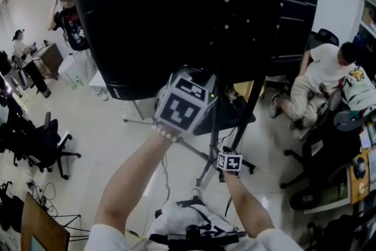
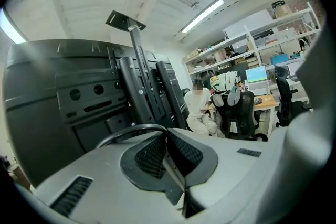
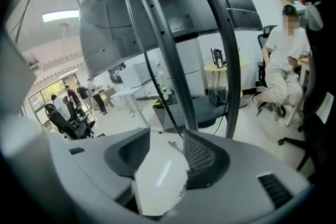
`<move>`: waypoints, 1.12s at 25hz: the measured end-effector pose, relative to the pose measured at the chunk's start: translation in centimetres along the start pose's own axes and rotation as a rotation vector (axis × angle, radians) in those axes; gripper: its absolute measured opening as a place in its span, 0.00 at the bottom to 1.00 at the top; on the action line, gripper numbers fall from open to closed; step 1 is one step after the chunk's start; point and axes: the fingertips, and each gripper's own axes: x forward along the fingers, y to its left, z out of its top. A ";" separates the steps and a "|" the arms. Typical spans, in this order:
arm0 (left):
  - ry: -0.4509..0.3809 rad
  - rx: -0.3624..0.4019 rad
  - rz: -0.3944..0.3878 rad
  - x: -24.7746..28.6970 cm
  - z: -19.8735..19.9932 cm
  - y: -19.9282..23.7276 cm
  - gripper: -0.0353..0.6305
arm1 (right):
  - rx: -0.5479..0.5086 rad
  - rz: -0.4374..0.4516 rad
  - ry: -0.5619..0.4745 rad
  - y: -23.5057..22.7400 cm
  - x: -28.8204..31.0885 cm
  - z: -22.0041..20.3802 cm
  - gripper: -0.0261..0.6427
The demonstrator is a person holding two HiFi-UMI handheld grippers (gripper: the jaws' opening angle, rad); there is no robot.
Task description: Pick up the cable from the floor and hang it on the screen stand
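The big black screen stands on its black stand in front of me. My left gripper is raised against the screen's lower edge. In the left gripper view the left gripper is shut on the thin black cable, which loops out to the left of the pads toward the screen's back. My right gripper is lower, beside the stand's poles. In its own view the right gripper is wide open with only floor between the pads. The cable runs down past the right pad, beside the stand poles.
A person in white sits at the right by a desk and dark chairs. Black office chairs stand at the left, and people stand at the back left. The stand's base shelf and legs spread over the floor below my grippers.
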 end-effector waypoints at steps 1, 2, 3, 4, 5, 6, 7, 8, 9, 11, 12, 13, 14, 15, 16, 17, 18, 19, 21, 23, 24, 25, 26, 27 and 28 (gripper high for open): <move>-0.008 0.005 -0.003 -0.2 0.5 -0.1 0.08 | 0.005 -0.007 -0.001 -0.3 0.1 -0.1 0.37; -0.017 0.008 -0.007 -0.5 0.9 -0.1 0.08 | 0.012 -0.014 0.000 -0.6 0.1 -0.3 0.37; -0.026 0.011 -0.013 -0.7 1.3 -0.2 0.08 | 0.018 -0.021 0.002 -1.0 0.1 -0.4 0.38; -0.034 0.014 -0.020 -0.8 1.7 -0.4 0.08 | 0.021 -0.027 0.005 -1.3 0.2 -0.6 0.37; -0.042 0.018 -0.027 -1.0 2.0 -0.5 0.08 | 0.023 -0.031 0.008 -1.5 0.3 -0.7 0.37; -0.050 0.023 -0.034 -1.1 2.4 -0.7 0.08 | 0.023 -0.032 0.007 -1.6 0.3 -0.6 0.37; -0.058 0.028 -0.041 -1.2 2.7 -0.9 0.08 | 0.022 -0.032 0.004 -1.6 0.3 -0.6 0.37; -0.066 0.034 -0.047 -1.3 3.1 -1.1 0.08 | 0.023 -0.034 0.002 -1.7 0.3 -0.6 0.37; -0.074 0.039 -0.053 -1.4 3.5 -1.3 0.08 | 0.026 -0.036 0.000 -1.8 0.3 -0.6 0.37; -0.087 0.054 -0.068 -1.6 4.2 -1.9 0.08 | 0.036 -0.043 -0.002 -2.0 0.3 -0.7 0.37; -0.094 0.061 -0.078 -1.7 4.6 -2.2 0.08 | 0.042 -0.045 0.000 -2.1 0.2 -0.8 0.37; -0.100 0.067 -0.089 -1.9 5.0 -2.5 0.08 | 0.047 -0.048 0.002 -2.2 0.2 -0.9 0.37; -0.106 0.072 -0.099 -2.0 5.3 -2.8 0.08 | 0.050 -0.049 0.002 -2.3 0.3 -1.0 0.37; -0.112 0.077 -0.104 -2.1 5.7 -3.0 0.08 | 0.052 -0.050 0.002 -2.4 0.3 -1.1 0.37; -0.118 0.082 -0.107 -2.3 6.1 -3.1 0.08 | 0.054 -0.049 0.001 -2.4 0.3 -1.0 0.37; -0.124 0.085 -0.109 -2.4 6.4 -3.2 0.08 | 0.056 -0.046 0.001 -2.3 0.4 -1.0 0.37; -0.129 0.084 -0.114 -2.5 6.6 -3.3 0.08 | 0.058 -0.041 0.002 -2.2 0.5 -1.0 0.37; -0.134 0.082 -0.118 -2.6 6.9 -3.3 0.08 | 0.058 -0.036 0.005 -2.1 0.6 -1.0 0.37; -0.140 0.083 -0.119 -2.7 7.1 -3.3 0.08 | 0.048 -0.027 0.010 -1.8 0.9 -1.1 0.32; -0.139 0.088 -0.111 -2.8 7.2 -3.0 0.08 | 0.036 -0.030 0.009 -1.6 1.0 -1.0 0.26; -0.137 0.089 -0.106 -2.7 7.1 -2.7 0.08 | 0.024 -0.035 0.006 -1.4 1.0 -0.9 0.16; -0.133 0.088 -0.101 -2.7 7.0 -2.5 0.08 | 0.010 -0.039 0.002 -1.3 1.0 -0.8 0.12; -0.129 0.085 -0.097 -2.5 6.8 -2.1 0.08 | -0.002 -0.041 -0.002 -1.2 1.0 -0.6 0.09; -0.124 0.078 -0.094 -2.3 6.6 -1.8 0.08 | -0.005 -0.041 -0.007 -1.1 1.0 -0.4 0.08; -0.120 0.068 -0.092 -2.0 6.3 -1.4 0.08 | -0.004 -0.039 -0.012 -1.0 0.9 -0.3 0.08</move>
